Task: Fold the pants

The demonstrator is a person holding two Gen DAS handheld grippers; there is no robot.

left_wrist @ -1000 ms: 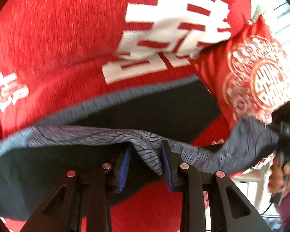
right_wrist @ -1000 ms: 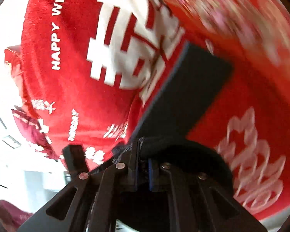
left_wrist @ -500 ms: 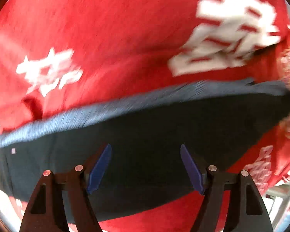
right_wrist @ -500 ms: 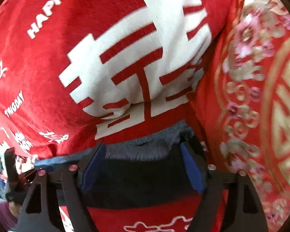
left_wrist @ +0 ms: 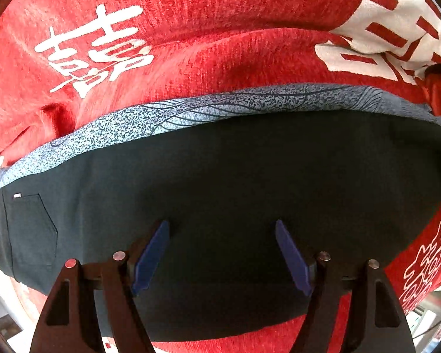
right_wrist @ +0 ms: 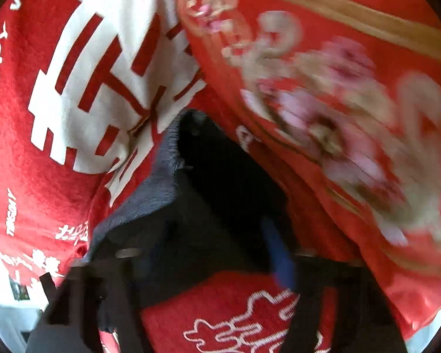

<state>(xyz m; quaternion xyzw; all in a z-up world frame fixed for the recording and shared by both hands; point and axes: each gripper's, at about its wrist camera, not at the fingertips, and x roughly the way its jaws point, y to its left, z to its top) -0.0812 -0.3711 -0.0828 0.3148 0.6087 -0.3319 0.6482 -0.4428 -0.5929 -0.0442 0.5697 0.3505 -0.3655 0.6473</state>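
The dark pants (left_wrist: 250,161) lie spread flat on a red blanket (left_wrist: 205,44). A speckled grey band (left_wrist: 191,111) runs along their far edge and a back pocket (left_wrist: 29,226) sits at the left. My left gripper (left_wrist: 222,226) points down over the dark cloth, open, with nothing pinched between its blue pads. The right wrist view is blurred. One end of the pants (right_wrist: 220,182) is bunched there and drapes over the left finger of my right gripper (right_wrist: 214,229). That gripper's jaws are closing with the cloth between them, and a wide gap still shows.
The red blanket (right_wrist: 44,161) carries large white characters. A red cushion with gold and pink embroidery (right_wrist: 338,103) lies against the pants on the right. The blanket's edge and the pale room beyond it (left_wrist: 3,294) show at the lower left.
My left gripper let go of the grey edge, opened and sank over the pants, which now lie flat. My right gripper released its bunch, opened wide, then swung over the end of the pants.
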